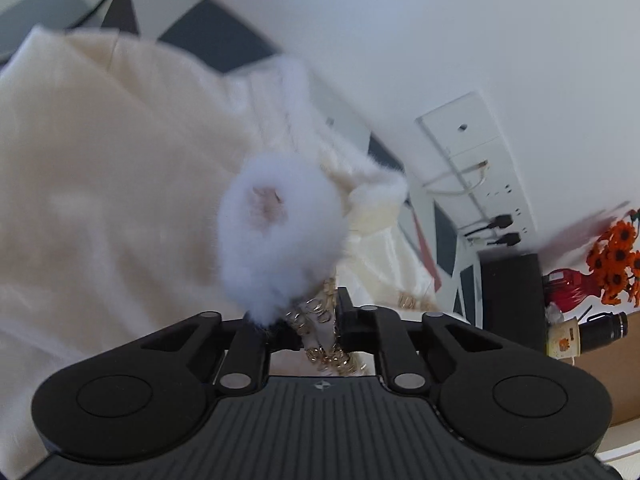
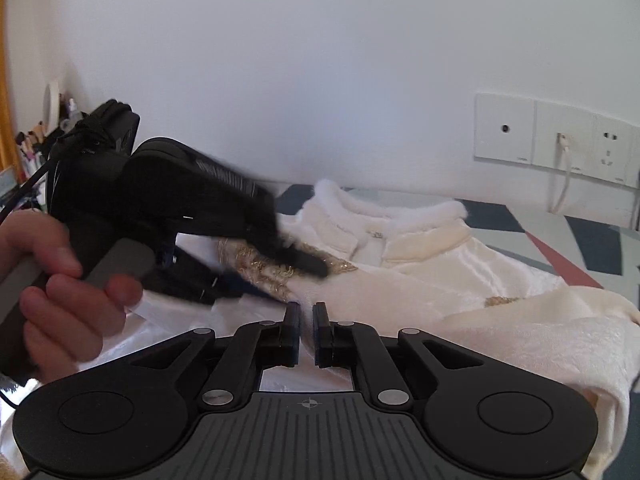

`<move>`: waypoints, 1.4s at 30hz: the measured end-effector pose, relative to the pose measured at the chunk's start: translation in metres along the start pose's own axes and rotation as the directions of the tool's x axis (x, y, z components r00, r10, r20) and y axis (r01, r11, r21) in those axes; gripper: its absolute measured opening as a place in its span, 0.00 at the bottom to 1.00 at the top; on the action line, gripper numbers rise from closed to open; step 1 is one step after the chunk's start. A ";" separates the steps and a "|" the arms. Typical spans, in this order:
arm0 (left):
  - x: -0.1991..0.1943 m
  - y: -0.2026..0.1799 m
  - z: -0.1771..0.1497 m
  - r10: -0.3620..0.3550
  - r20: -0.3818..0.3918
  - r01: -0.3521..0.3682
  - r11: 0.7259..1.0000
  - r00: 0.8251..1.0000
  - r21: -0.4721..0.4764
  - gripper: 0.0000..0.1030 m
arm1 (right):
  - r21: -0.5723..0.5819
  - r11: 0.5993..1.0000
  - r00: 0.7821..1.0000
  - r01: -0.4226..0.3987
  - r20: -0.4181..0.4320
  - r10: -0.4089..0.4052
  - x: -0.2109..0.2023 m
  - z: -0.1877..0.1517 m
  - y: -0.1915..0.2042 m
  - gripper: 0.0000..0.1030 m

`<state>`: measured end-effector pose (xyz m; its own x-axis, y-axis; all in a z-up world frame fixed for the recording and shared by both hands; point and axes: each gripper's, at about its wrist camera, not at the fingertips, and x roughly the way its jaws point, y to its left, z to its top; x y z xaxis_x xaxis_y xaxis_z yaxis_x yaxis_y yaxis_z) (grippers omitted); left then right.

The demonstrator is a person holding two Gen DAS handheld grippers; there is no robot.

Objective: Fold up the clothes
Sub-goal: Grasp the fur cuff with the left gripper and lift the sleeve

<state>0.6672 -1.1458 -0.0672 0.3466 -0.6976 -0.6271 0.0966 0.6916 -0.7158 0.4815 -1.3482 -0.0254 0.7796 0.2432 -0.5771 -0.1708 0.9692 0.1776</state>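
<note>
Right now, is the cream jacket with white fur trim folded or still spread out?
Partly folded. The cream jacket lies collar-up on the patterned surface, with one fur-cuffed sleeve lifted across its body by the left gripper.

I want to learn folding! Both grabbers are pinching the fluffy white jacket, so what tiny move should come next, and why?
Probably lift both a little and carry the pinched part across the jacket's body. The left gripper is shut on the gold trim beside the fluffy cuff, and the right gripper pinches the cream jacket, which lies spread out on the patterned surface, unfolded.
</note>
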 end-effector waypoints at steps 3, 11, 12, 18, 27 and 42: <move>-0.023 -0.024 0.009 -0.026 0.115 0.012 0.993 0.993 0.119 0.10 | 0.002 0.999 0.999 0.035 0.016 -0.035 -0.014 -0.008 0.006 0.27; -0.105 -0.109 0.025 -0.209 0.422 -0.032 0.868 0.882 0.496 0.10 | 0.003 0.990 0.990 0.143 -0.015 -0.143 -0.017 -0.020 -0.011 0.31; -0.110 -0.109 0.026 -0.207 0.439 -0.040 0.870 0.874 0.491 0.10 | 0.022 0.988 0.988 0.152 -0.014 -0.152 -0.018 -0.019 -0.017 0.31; -0.092 -0.050 0.019 0.002 0.417 -0.165 0.920 0.909 0.355 0.10 | 0.169 0.984 0.999 0.053 -0.003 -0.054 -0.045 -0.018 -0.063 0.36; -0.065 0.016 -0.011 0.210 0.402 -0.322 0.918 0.891 0.233 0.10 | 0.412 0.909 0.994 -0.061 0.107 0.019 -0.089 -0.023 -0.133 0.44; -0.054 0.026 -0.046 0.269 0.387 -0.387 0.882 0.882 0.268 0.11 | 0.822 0.558 0.983 0.115 -0.012 -0.184 0.001 -0.033 -0.254 0.06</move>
<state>0.6086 -1.0992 -0.0660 0.6925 -0.3564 -0.6272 0.2015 0.9304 -0.3062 0.5061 -1.5927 -0.0972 0.7902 0.0608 -0.6098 0.4896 0.5359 0.6878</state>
